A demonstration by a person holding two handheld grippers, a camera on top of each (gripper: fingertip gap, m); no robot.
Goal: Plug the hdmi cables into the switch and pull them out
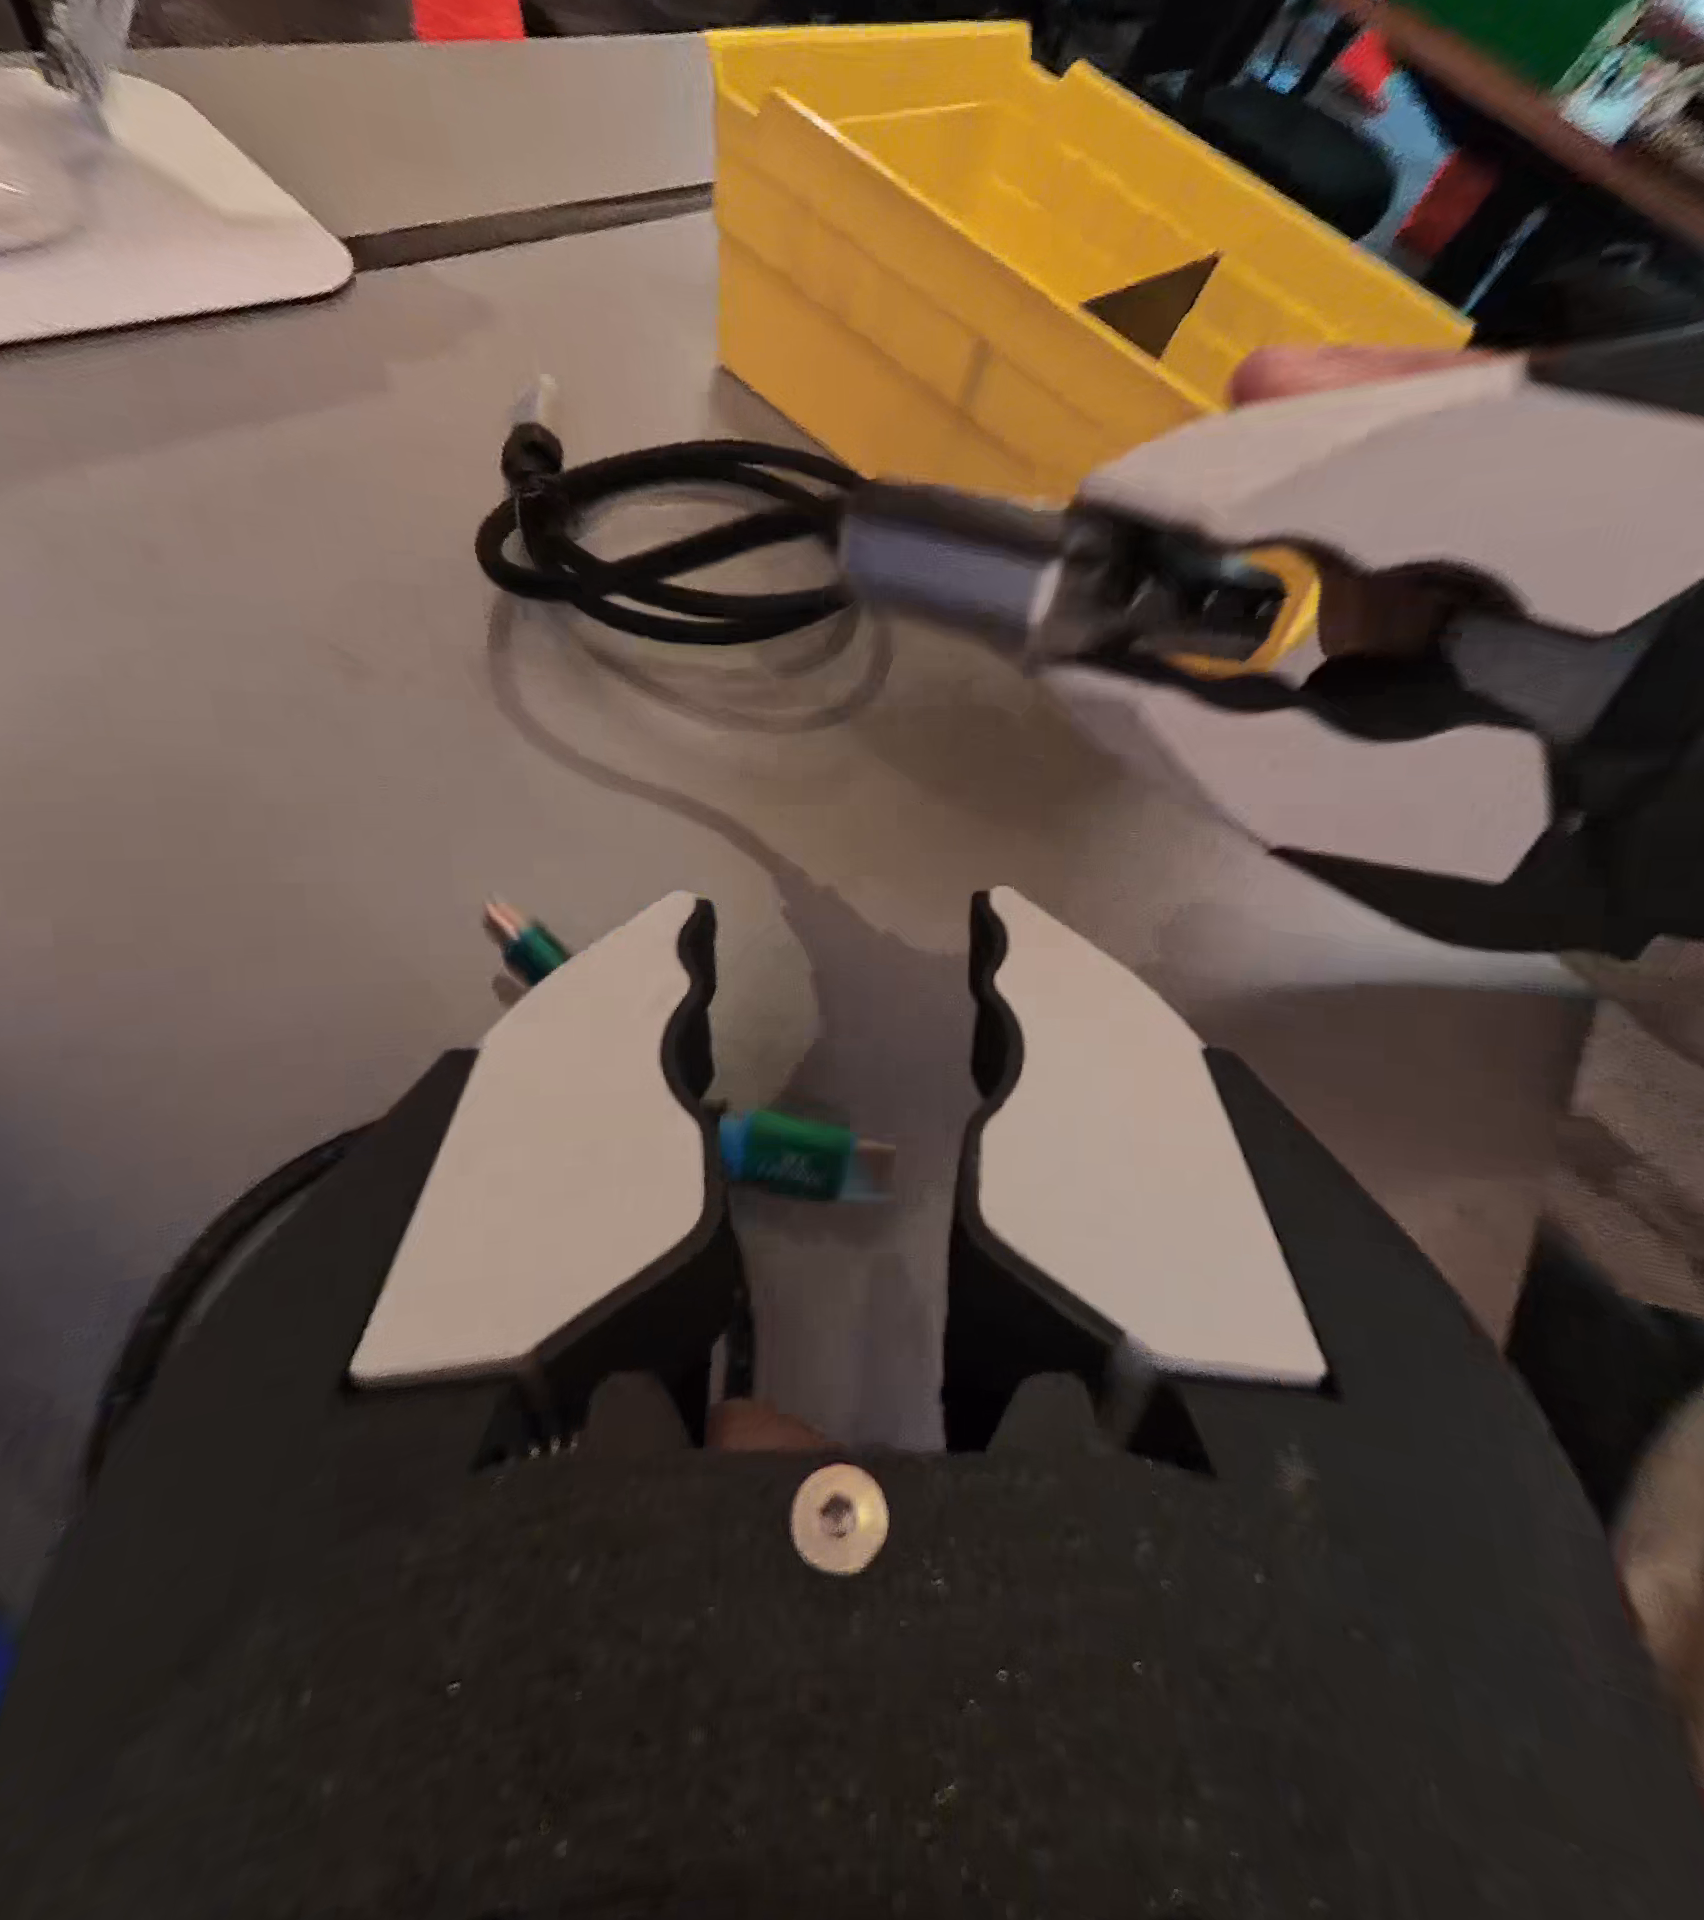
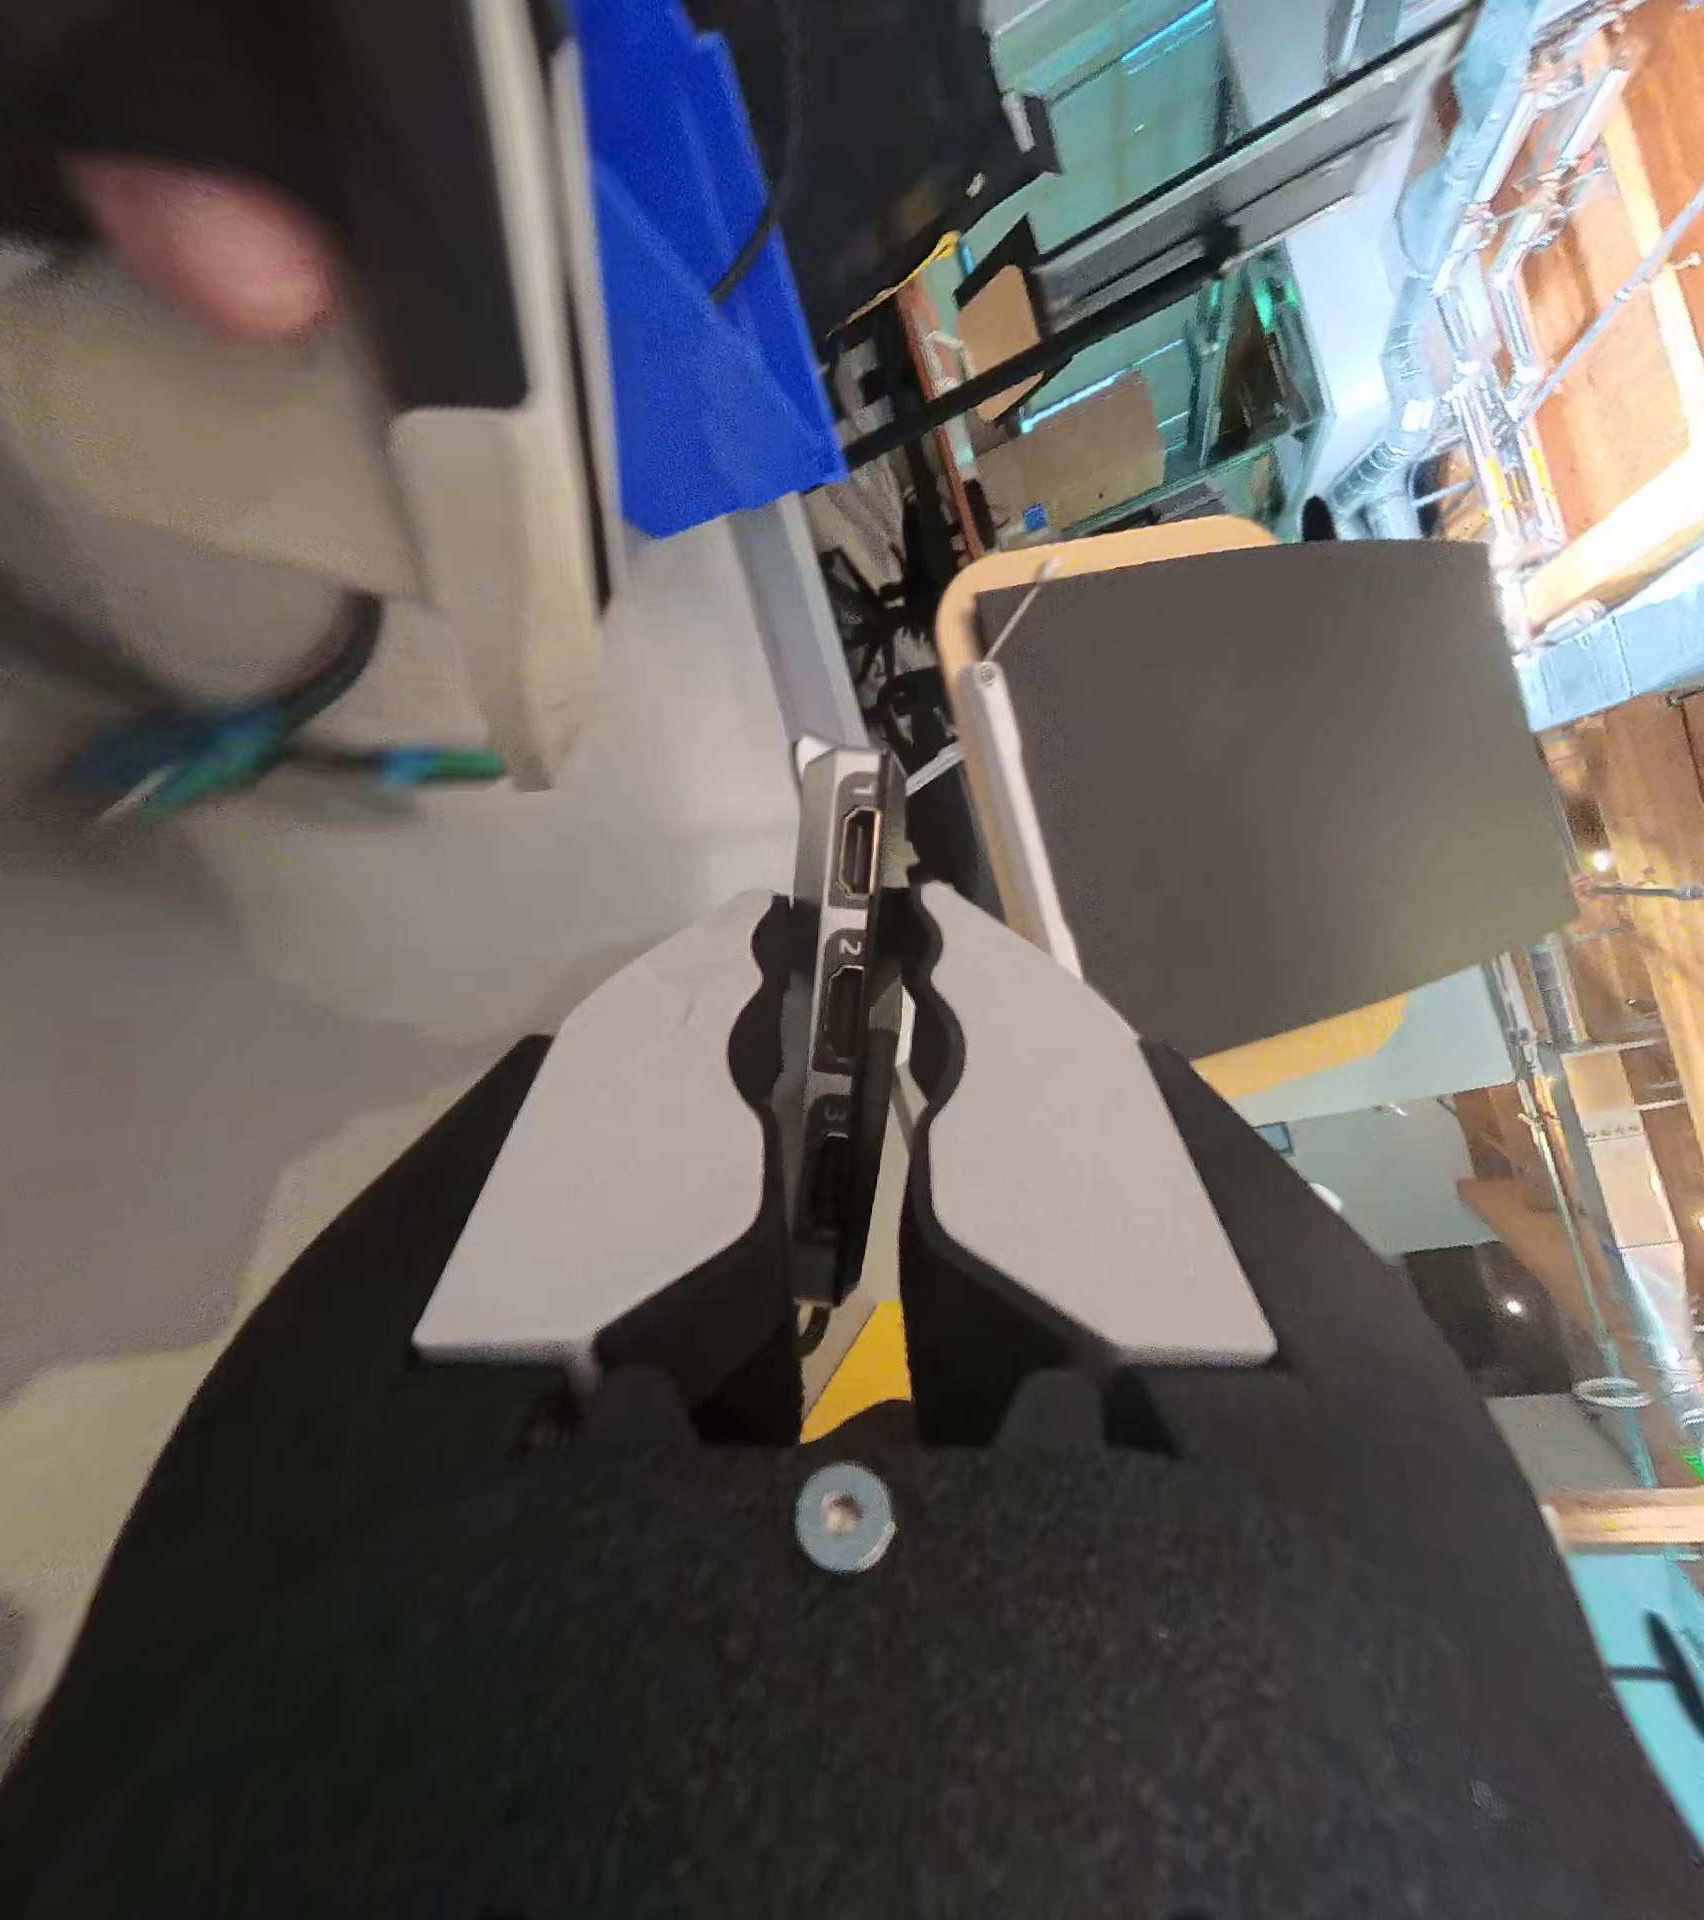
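Grey desk (image 1: pixel 204 675) fills most of my left wrist view, with a cluttered workshop blurred past its far edge. From where I sit, my left gripper (image 1: pixel 843 997) hangs low over the near part of the desk with its two grey fingers (image 1: pixel 578 1122) spread apart and nothing between them. Below the gap lies a green-and-blue HDMI plug (image 1: pixel 806 1162), flat on the desk; a second green plug end (image 1: pixel 526 940) pokes out just beyond the left finger. Their cable is mostly hidden by the gripper body.

My right gripper (image 1: pixel 1118 613) comes in from the right edge of the desk, held above the surface and turned on its side. It is clamped on the switch (image 1: pixel 941 566), a slim grey metal box that sticks out past the fingertips toward the desk's middle. In the right wrist view the switch (image 2: pixel 853 997) stands edge-on between the fingers, squeezed from both sides, and its row of three ports faces the camera, all of them vacant. A black cord (image 1: pixel 640 551) runs from the switch's far end and lies coiled on the desk, toward its far edge.

Just behind the coil, at the far right of the desk, sits a yellow bin (image 1: pixel 983 260). A white stand base (image 1: pixel 100 239) occupies the far left corner. Motion blur softens much of both views.
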